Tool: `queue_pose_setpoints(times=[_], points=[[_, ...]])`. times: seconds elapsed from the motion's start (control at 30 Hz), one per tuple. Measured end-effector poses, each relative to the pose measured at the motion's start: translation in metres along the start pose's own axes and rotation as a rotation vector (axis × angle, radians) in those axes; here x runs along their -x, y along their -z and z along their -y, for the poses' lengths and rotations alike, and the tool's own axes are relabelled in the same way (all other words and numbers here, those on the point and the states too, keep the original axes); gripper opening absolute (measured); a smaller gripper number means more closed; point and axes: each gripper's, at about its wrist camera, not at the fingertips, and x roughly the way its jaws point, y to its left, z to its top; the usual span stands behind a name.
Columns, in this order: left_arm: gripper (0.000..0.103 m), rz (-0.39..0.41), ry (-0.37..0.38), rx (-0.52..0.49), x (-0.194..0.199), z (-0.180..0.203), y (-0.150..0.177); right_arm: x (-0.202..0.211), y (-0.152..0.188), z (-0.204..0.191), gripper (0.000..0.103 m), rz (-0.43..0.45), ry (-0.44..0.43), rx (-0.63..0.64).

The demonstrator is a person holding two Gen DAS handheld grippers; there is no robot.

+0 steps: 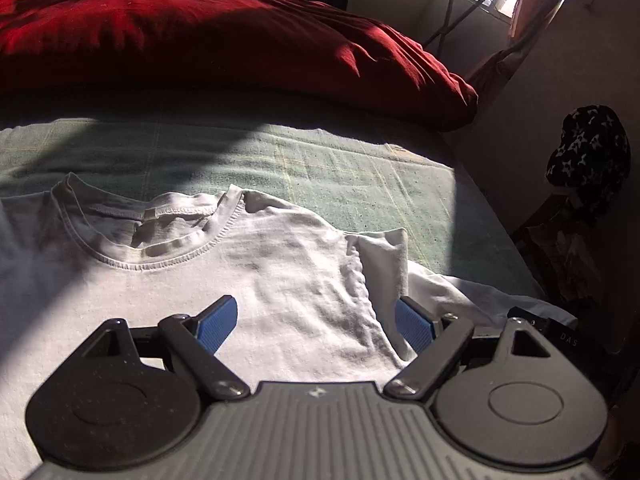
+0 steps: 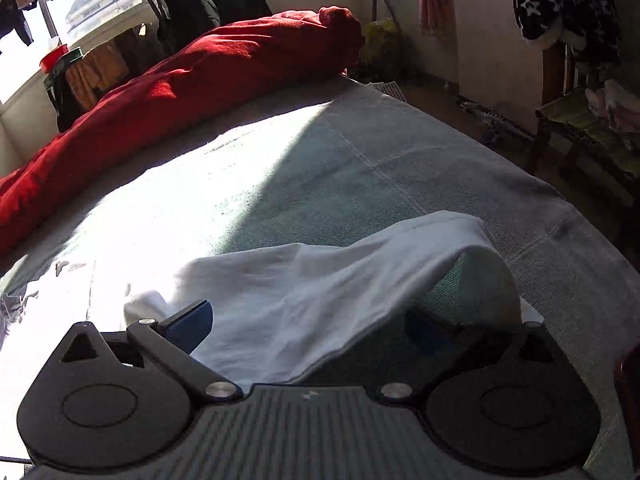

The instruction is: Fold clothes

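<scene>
Only one scrap of lettering can be read.
The letters "DAS" stand pale on a black object [image 1: 560, 330] at the bed's right edge, beyond the shirt; the tag inside the shirt collar [image 1: 149, 213] is too small to read.

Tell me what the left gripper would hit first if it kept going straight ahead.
Probably the white T-shirt: the open left gripper already has it between its fingers. Beyond lie the green blanket and red pillow; depth is unclear.
</scene>
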Motion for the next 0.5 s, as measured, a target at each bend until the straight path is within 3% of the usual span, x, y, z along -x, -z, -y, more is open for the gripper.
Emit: queue_pose_setpoints(times=[0.17,0.33,0.5], points=[[0.086,-0.005,0.017,-0.064,-0.014,0.046,-0.005,-0.002,-0.010,0.017,0.103,0.016,-0.045,-0.084],[0.086,-0.024,0.014,-0.094,-0.025,0.067,-0.003,0.006,-0.018,0.044,0.103,0.102,0.008,-0.307],[0.086,-0.020,0.002,-0.117,-0.026,0.077,-0.002,-0.025,-0.021,0.041,0.103,0.007,0.002,-0.322]])
